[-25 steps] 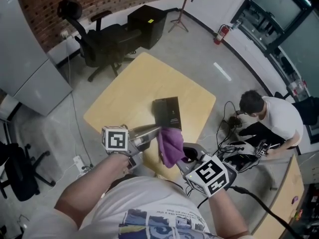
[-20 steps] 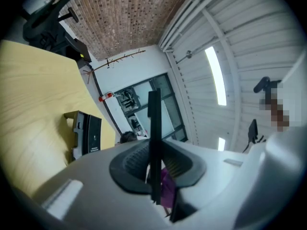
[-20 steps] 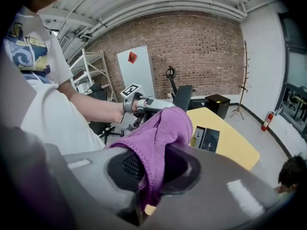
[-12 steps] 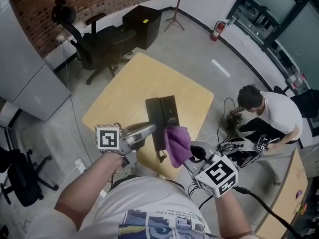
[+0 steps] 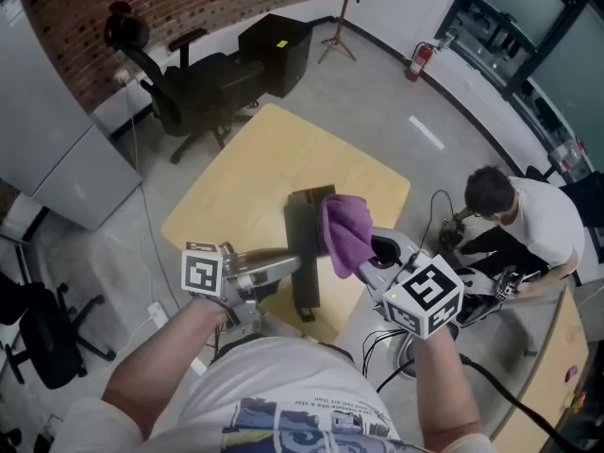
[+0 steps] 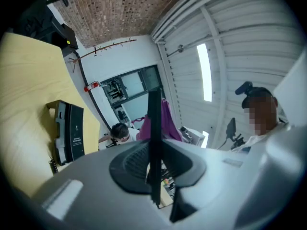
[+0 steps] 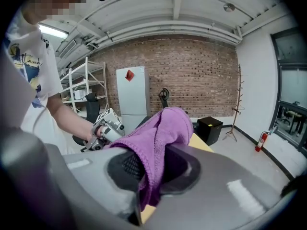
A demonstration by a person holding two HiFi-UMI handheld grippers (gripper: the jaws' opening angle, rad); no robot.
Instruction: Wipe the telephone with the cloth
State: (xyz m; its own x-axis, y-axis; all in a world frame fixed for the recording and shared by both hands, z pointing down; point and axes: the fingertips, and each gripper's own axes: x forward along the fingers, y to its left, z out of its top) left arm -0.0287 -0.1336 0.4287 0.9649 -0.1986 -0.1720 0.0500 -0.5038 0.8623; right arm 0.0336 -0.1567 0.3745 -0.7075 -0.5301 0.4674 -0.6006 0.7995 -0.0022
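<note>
Black telephone [image 5: 321, 199] sits on yellow table [image 5: 236, 182]. Handset [image 5: 304, 272] raised off it, clamped between left gripper [image 5: 294, 260] jaws. Purple cloth [image 5: 346, 234] pinched tight in right gripper [image 5: 366, 264], hanging just beside handset's upper end. Seated person [image 5: 524, 220] beyond table.

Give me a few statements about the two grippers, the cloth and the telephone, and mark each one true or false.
1. The right gripper is shut on the purple cloth. True.
2. The left gripper holds nothing. False: its jaws clamp the black handset, seen edge-on.
3. The cloth lies spread flat on the table. False: it is bunched in the right gripper's jaws and hangs from them.
4. The telephone base sits on the yellow table. True.
</note>
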